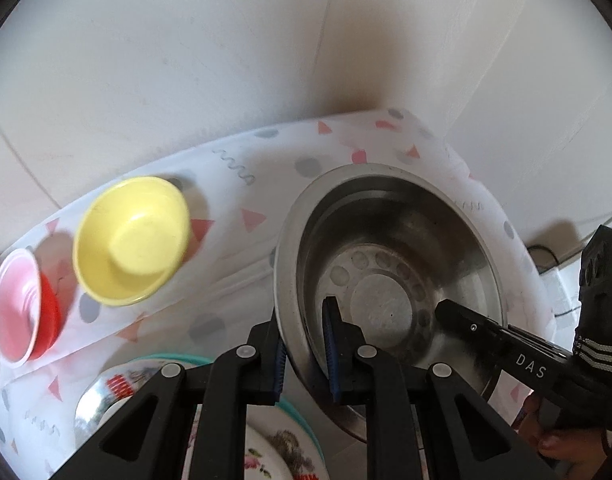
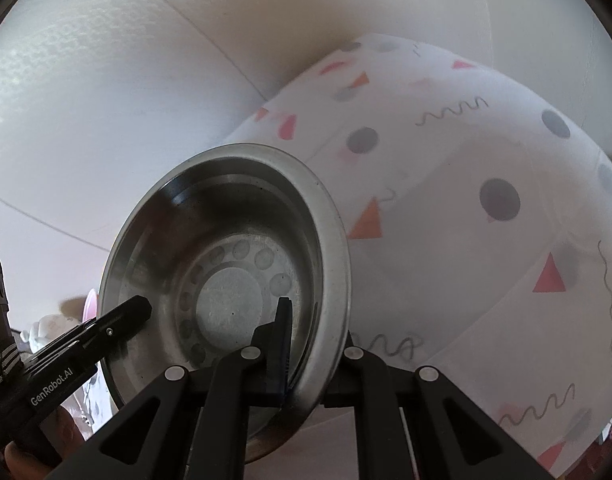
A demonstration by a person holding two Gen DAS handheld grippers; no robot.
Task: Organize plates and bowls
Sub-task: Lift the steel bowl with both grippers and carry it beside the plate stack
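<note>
Above a patterned tablecloth (image 1: 234, 200), a steel bowl (image 1: 386, 272) is held tilted between two handheld grippers, each clamped on an opposite side of its rim. In the left wrist view, the left gripper (image 1: 304, 344) is seen closed on the near edge of the bowl: one blue-padded finger (image 1: 330, 332) is set inside the wall, the other is pressed against the outside, and the rim is pinched between them. From the right side of that view, the right gripper (image 1: 486, 328) is seen reaching in, with one black finger laid inside the bowl. In the right wrist view the same grasp is mirrored (the bowl's dimpled base is turned toward the camera): the right gripper (image 2: 318, 344) is closed across the rim (image 2: 330, 280), one finger inside and the other mostly hidden behind the wall. Elsewhere on the cloth, a yellow bowl (image 1: 132, 240) is seen well to the left of the steel one, with a red cup (image 1: 22, 308) just beside it. Below the left gripper, stacked decorated plates (image 1: 274, 448) are partly hidden.
</note>
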